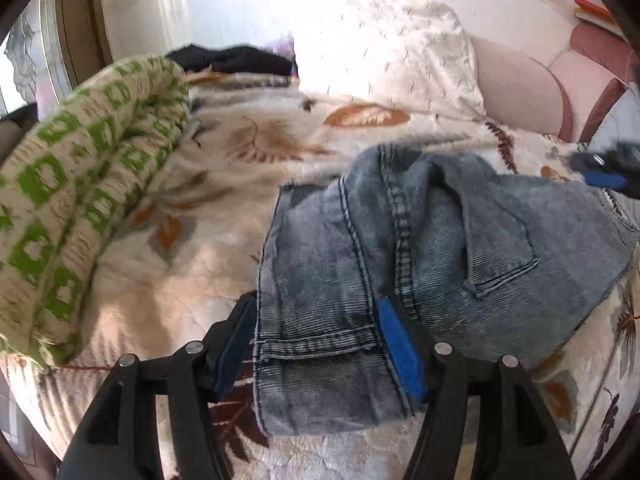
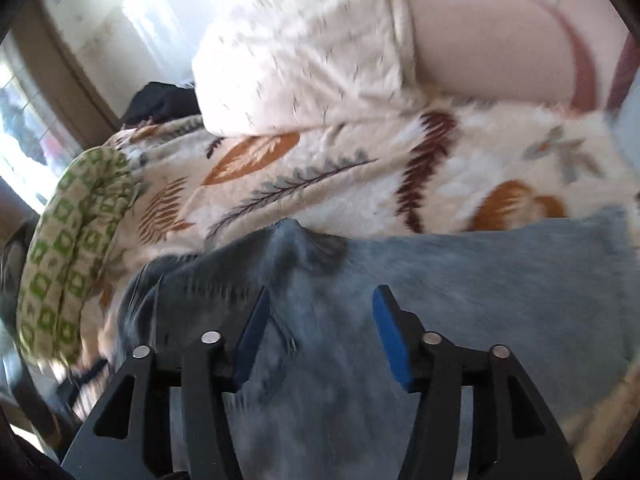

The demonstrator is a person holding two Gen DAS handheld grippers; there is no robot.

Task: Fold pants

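Pants [image 1: 420,248]: faded grey-blue denim, darker stitched seams. Blanket [image 1: 224,168]: cream fleece printed with orange, brown and grey leaves; rolled quilt [image 1: 80,184]: off-white with green squares. Pillow [image 1: 408,60]: white, fine dark flecks; grippers' finger pads [image 1: 400,348]: blue on black arms.

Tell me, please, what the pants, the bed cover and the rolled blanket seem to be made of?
Pants: denim, faded grey-blue with a washed finish; visible twill ribbing, double-stitched seams and a patch pocket.
Bed cover: likely plush fleece, matte and fuzzy, printed with leaves; its nap looks soft.
Rolled blanket: probably a woven or knitted textile, cream with green squares; the weave looks coarse, though blur leaves that open.
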